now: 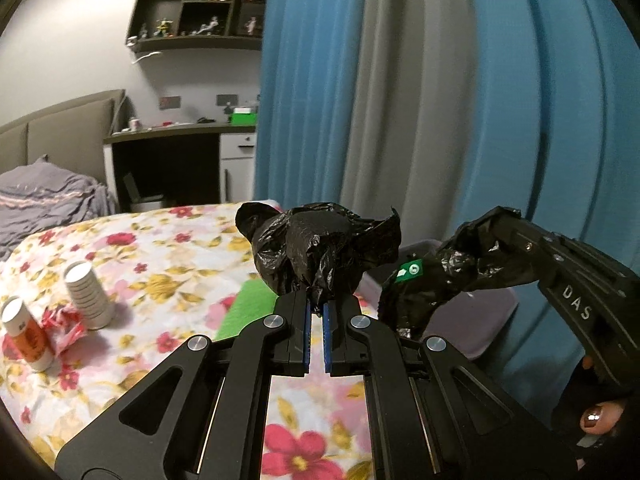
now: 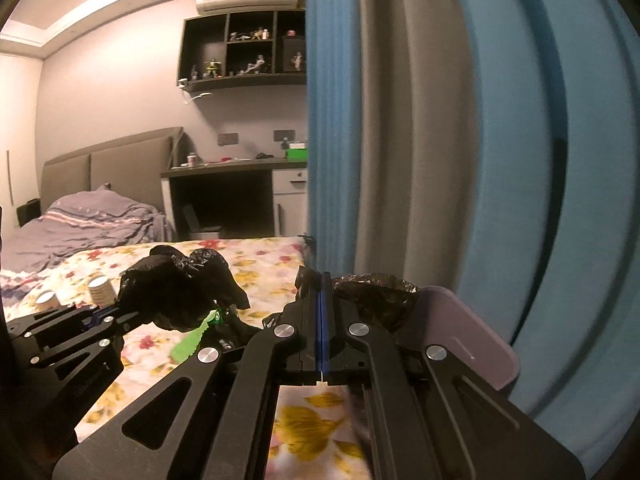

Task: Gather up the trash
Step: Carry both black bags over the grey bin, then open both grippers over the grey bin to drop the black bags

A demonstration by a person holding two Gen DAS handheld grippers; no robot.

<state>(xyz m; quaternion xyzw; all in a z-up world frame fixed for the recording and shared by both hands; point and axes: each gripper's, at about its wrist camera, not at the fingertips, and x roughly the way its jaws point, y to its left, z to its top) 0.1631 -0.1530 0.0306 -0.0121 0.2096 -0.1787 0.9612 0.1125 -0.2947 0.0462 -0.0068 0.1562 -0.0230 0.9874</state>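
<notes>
Two tools grip one black trash bag [image 1: 324,248] above the floral bedspread [image 1: 160,264]. Your left tool [image 1: 316,312] pinches a bunched wad of it between nearly closed blue pads. Your right tool [image 2: 322,280] clamps another edge of the plastic, pads together. Near the bag sits a purple bin [image 2: 472,320]. Two paper cup stacks [image 1: 86,294] stand on the bed at left.
</notes>
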